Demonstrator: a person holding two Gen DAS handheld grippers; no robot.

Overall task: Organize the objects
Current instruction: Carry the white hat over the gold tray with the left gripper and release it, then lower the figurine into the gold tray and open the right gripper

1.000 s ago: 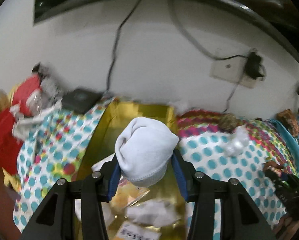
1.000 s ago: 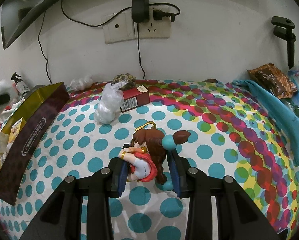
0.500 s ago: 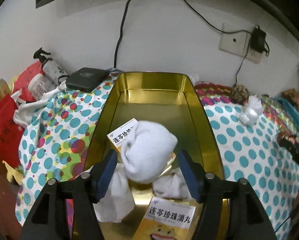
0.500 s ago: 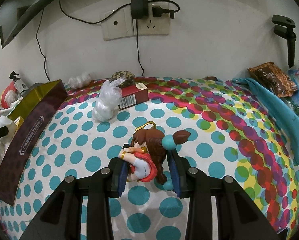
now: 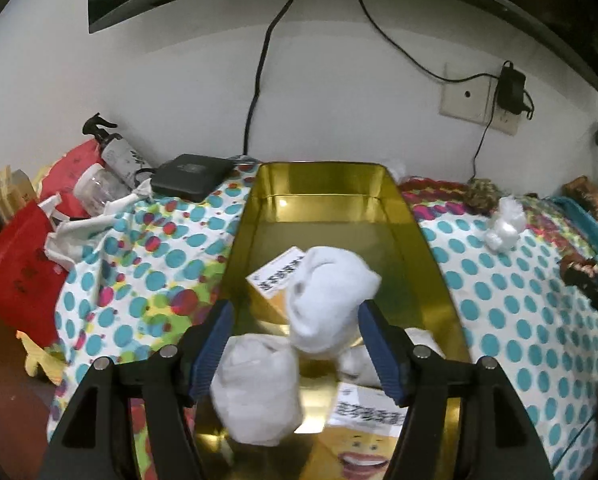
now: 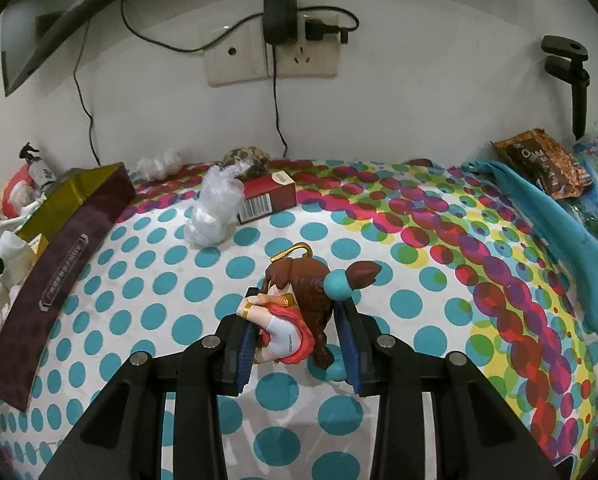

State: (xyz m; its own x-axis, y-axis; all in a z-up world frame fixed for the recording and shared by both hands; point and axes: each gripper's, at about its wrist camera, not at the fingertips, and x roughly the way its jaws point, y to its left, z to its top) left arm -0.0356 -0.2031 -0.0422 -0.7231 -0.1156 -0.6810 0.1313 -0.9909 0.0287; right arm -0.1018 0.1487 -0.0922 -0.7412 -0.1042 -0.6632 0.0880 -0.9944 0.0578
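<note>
L tool (image 5: 295, 350) sits over the near end of the gold tin (image 5: 435, 276), jaws apart & just been opening; the rolled white sock (image 5: 327, 300) lies between the blue pads, no pad pressing it, a clear gap on the L side. It rests on stuff already in the tin.

In the tin, near to far: 1 yellow box w/ a cartoon smile (image 5: 363, 436) at the near edge, 1 white bundle (image 5: 259, 388) low left, another scrap of white cloth (image 5: 359, 364) under the R pad, then a 2nd yellow med box (image 5: 277, 280) tilted beneath the sock. So 2 boxes, 3 white cloth items incl. the sock. Far half of the tin is bare gold floor.

R tool (image 6: 297, 334) is clamped on the figurine (image 6: 299, 312): brown hair, red skirt, teal bobbles, lying on its side on the table's polka-dot cloth (image 6: 419, 360), well right of the tin.

Farther on the table in the R view: 1 crumpled clear plastic bag (image 6: 215, 212) touching 1 red carton (image 6: 267, 200), 1 mottled brown lump (image 6: 247, 158) behind them, 1 more plastic wad (image 6: 159, 164) by the wall. Far right: teal cloth (image 6: 539, 216), 1 brown snack bag (image 6: 543, 164).

L of the tin, L view: red bag (image 5: 19, 276), 1 clear jar (image 5: 99, 186), 1 spray bottle (image 5: 115, 150), 1 black box (image 5: 193, 174).
</note>
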